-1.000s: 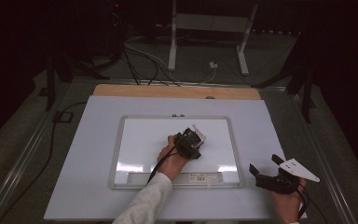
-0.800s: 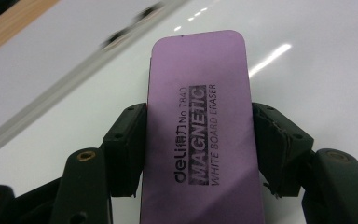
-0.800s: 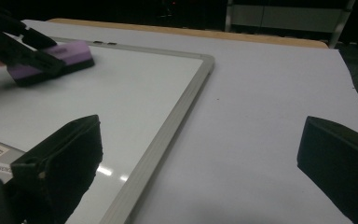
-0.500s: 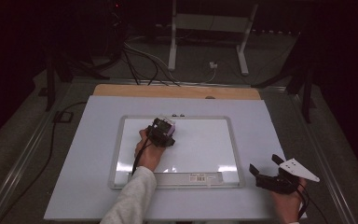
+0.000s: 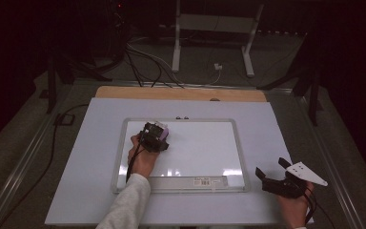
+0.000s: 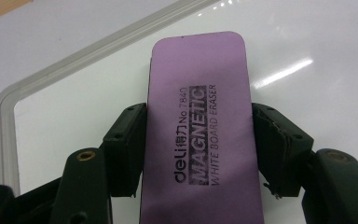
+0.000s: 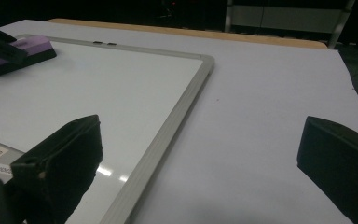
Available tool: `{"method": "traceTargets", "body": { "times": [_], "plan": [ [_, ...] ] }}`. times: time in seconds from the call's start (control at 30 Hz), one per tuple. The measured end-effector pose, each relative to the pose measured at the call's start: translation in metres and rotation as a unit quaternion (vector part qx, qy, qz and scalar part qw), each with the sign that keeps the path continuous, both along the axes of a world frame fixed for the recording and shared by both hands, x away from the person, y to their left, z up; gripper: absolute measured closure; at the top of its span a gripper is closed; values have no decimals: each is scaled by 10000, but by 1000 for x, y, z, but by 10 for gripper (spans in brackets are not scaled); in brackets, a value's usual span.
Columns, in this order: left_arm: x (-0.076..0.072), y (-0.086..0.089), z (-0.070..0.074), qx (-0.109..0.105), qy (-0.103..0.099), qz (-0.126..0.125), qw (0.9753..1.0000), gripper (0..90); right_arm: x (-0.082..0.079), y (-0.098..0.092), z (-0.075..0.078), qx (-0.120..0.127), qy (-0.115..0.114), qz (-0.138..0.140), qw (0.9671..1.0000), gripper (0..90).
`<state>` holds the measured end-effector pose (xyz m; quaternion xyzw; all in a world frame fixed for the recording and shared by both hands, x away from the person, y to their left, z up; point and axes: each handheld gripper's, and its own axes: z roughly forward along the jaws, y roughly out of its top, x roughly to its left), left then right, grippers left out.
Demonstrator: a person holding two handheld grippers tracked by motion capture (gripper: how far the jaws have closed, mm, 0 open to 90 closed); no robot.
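Two grippers are being worked at the table, and just one is busy. A purple whiteboard eraser (image 6: 200,140) is being clamped across its width by the left gripper (image 5: 154,137), one jaw pressed to each long side, so that the flat underside is being kept down on the whiteboard (image 5: 205,148). That hold is probably being chosen so the wiping face is being left free against the surface. The eraser is being held near the far left corner of the board, just inside the grey frame (image 6: 74,70), apparently for wiping, though no marks are being shown on the white surface. The right gripper (image 5: 275,177) is being rested off the board's near right corner, on the white table sheet (image 5: 276,124), its jaws spread wide on nothing, seemingly being kept clear of the work.
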<state>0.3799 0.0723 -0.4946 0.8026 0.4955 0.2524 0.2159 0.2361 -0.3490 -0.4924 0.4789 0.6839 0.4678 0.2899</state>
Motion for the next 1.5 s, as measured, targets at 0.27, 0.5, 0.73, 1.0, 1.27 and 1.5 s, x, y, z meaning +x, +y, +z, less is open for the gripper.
{"method": "traceTargets", "body": {
  "times": [0.27,0.5,0.73,1.0,1.27,1.5],
  "plan": [
    [-9,11,6,-158,-96,67,9998,411,0,0,0,-4,9,-1,10000,6],
    [-15,21,6,-191,-146,141,9996,410,0,1,0,0,4,-2,10000,5],
    [-17,31,1,-255,-118,251,9993,410,0,1,0,-12,13,-7,10000,6],
    [-18,42,-2,-245,-129,451,9986,410,0,1,-1,-10,19,-3,10000,5],
    [-15,51,-4,-162,-139,655,9976,410,0,1,-1,-7,19,10,10000,6],
    [-12,54,-5,-164,-165,726,9971,408,0,1,-1,-3,21,16,10000,5]
  ]
}}
